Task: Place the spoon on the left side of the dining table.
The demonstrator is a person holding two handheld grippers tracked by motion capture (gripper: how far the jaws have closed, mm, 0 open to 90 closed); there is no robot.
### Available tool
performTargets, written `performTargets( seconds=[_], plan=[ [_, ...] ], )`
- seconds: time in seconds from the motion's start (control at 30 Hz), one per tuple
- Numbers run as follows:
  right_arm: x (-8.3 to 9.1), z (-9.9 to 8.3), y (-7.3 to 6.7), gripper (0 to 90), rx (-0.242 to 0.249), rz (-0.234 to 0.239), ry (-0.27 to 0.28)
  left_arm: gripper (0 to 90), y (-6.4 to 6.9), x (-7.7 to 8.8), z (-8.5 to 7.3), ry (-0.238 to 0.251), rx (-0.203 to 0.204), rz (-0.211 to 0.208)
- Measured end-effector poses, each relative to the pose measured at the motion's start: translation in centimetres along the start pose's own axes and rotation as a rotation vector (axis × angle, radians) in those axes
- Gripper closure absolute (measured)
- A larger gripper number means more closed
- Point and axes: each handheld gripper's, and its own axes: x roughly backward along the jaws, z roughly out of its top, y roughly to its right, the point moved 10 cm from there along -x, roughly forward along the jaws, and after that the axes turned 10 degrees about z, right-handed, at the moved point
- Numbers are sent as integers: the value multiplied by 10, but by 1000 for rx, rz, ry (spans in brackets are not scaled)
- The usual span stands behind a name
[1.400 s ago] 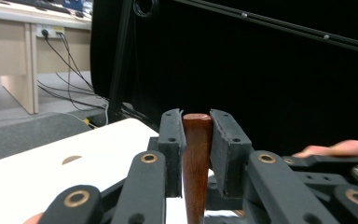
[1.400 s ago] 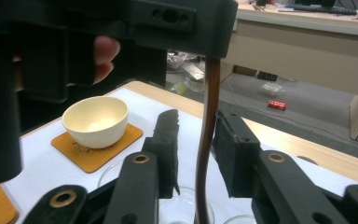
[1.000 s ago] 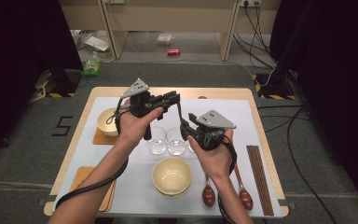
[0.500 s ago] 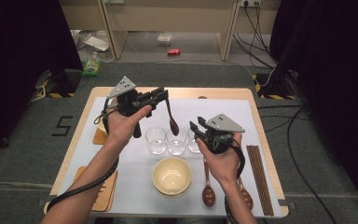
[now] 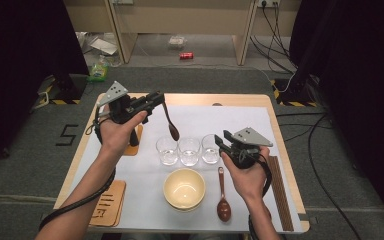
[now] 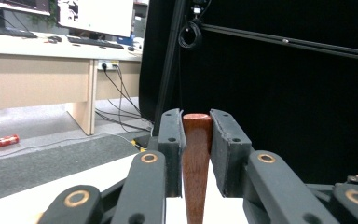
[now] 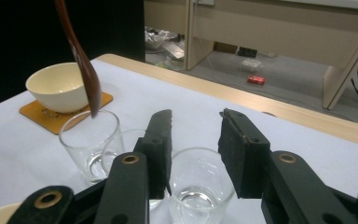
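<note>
Since the earlier frame, my left fingers [image 5: 156, 98] carried the clenched spoon [image 5: 170, 123] leftward; its bowl hung below them, seemingly above the leftmost glass [image 5: 167, 150]. My right fingers [image 5: 220, 140], just opening, gripped nothing beside the rightmost glass [image 5: 210, 148].

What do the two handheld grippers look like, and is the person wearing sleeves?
Both the left gripper and the right gripper are black, with two flat black jaws on arms joined by brass-coloured pivot rings. Each carries a grey three-cornered plate on top, and a black cable trails back along the forearm. No sleeves show on the forearms.
</note>
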Motion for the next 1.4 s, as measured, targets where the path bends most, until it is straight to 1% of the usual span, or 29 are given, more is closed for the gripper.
performTargets(
  seconds=[0.1, 0.37, 0.43, 0.87, 1.03, 1.1, 1.4],
  plan=[
    [2, -5, 4, 638, -9, -7, -5, 750, -7, 4, 3, 16, 3, 19],
    [5, -20, 11, 634, -33, -26, -16, 750, -19, 13, 9, 40, -9, 57],
    [6, -24, 13, 633, -37, -29, -21, 751, -24, 15, 11, 49, -16, 74],
    [11, -41, 21, 629, -67, -49, -32, 750, -54, 24, 15, 66, -39, 159],
    [13, -43, 22, 628, -77, -51, -29, 750, -64, 26, 15, 71, -44, 191],
    [13, -44, 22, 628, -73, -51, -29, 750, -68, 27, 14, 73, -42, 203],
    [13, -51, 23, 628, -85, -55, -34, 750, -90, 30, 9, 69, -63, 270]
  ],
)
